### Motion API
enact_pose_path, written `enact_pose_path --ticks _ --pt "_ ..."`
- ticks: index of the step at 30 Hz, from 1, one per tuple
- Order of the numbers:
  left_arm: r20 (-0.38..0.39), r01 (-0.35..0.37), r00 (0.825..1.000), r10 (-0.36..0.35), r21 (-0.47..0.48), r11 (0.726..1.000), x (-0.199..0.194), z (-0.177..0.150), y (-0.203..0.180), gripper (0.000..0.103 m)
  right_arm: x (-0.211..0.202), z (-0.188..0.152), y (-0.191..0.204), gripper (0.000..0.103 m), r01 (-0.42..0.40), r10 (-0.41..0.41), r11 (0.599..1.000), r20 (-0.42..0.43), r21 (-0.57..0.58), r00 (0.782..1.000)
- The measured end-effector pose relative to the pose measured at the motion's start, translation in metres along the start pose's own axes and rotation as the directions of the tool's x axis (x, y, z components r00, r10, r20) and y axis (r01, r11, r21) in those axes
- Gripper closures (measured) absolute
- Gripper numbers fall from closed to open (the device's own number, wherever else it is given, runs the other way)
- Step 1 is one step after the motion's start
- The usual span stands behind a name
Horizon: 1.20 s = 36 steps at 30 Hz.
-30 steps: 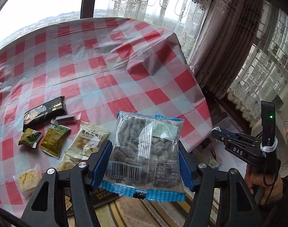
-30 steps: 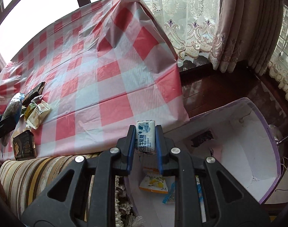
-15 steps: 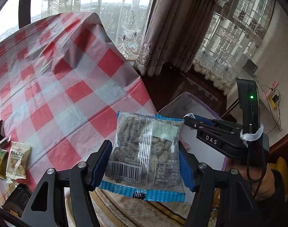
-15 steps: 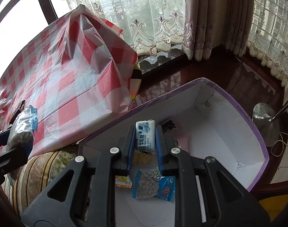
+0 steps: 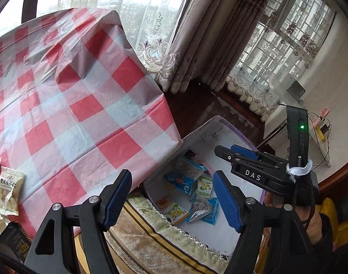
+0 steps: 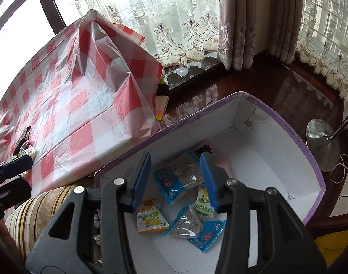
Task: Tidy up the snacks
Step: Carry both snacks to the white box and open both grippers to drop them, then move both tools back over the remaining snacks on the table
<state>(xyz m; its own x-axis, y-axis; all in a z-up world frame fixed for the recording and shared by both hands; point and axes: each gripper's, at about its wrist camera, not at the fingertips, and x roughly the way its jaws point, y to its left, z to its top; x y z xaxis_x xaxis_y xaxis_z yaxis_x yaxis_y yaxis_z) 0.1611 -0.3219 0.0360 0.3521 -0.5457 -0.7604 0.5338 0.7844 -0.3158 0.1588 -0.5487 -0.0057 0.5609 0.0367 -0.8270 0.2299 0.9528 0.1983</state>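
Note:
A white box with a purple rim [image 6: 288,123] stands on the floor beside the table, holding several snack packets. A large clear nut packet with blue ends [image 6: 182,173] lies in it beside a white-and-green packet [image 6: 203,203], a yellow packet [image 6: 151,217] and a smaller clear packet [image 6: 187,223]. My right gripper [image 6: 175,159] hangs over the box with its jaws opening and nothing between them. My left gripper [image 5: 171,178] is above the box's near end, its jaws also opening and empty. The right gripper [image 5: 226,151] shows in the left wrist view, over the box [image 5: 219,123].
The red-checked tablecloth [image 5: 82,114] hangs down to the box's left. A beige snack packet [image 5: 7,189] and a dark one [image 5: 11,239] lie on the table's near left. A striped cushion [image 5: 151,239] borders the box. A lamp base [image 6: 320,141] stands right of it.
Both grippers swung from the table over to the box. The left let go of the large nut packet and the right let go of its small white packet; both now stand empty.

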Motion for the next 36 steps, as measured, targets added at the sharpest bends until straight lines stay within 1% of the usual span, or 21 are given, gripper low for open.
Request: enact_pose_path --ticks 7,11,15,17,23,27,32,36 --pt "0.012 -0.014 1.0 0.014 -0.034 0.999 -0.008 -0.006 0.011 0.029 -0.002 0.0 0.021 0.05 -0.026 0.025 0.999 -0.006 -0.04 1.0" --pt "0.024 -0.028 0.999 0.03 -0.076 0.997 -0.017 -0.01 0.025 0.029 -0.005 0.0 0.039 0.05 -0.042 0.042 0.997 -0.008 -0.071 0.999" --pt "0.039 -0.039 0.998 0.044 -0.126 0.991 -0.028 -0.016 0.042 0.029 -0.007 -0.002 0.059 0.045 -0.067 0.066 0.992 -0.012 -0.106 0.998" --pt "0.047 -0.043 0.998 0.05 -0.153 0.987 -0.033 -0.02 0.051 0.029 -0.007 -0.003 0.071 0.045 -0.078 0.076 0.989 -0.016 -0.127 0.997" --pt "0.069 -0.057 0.995 0.075 -0.232 0.971 -0.053 -0.034 0.078 0.029 -0.009 -0.007 0.104 0.045 -0.115 0.112 0.977 -0.031 -0.182 0.993" --pt "0.085 -0.071 0.992 0.098 -0.276 0.959 -0.069 -0.045 0.094 0.029 -0.012 -0.013 0.126 0.042 -0.144 0.137 0.966 -0.047 -0.216 0.989" --pt "0.104 -0.107 0.984 0.146 -0.317 0.942 -0.094 -0.064 0.116 0.029 -0.013 -0.021 0.155 0.04 -0.178 0.163 0.947 -0.076 -0.267 0.984" --pt "0.11 -0.141 0.975 0.193 -0.366 0.92 -0.115 -0.082 0.141 0.029 -0.012 -0.025 0.175 0.04 -0.18 0.161 0.934 -0.087 -0.309 0.983"
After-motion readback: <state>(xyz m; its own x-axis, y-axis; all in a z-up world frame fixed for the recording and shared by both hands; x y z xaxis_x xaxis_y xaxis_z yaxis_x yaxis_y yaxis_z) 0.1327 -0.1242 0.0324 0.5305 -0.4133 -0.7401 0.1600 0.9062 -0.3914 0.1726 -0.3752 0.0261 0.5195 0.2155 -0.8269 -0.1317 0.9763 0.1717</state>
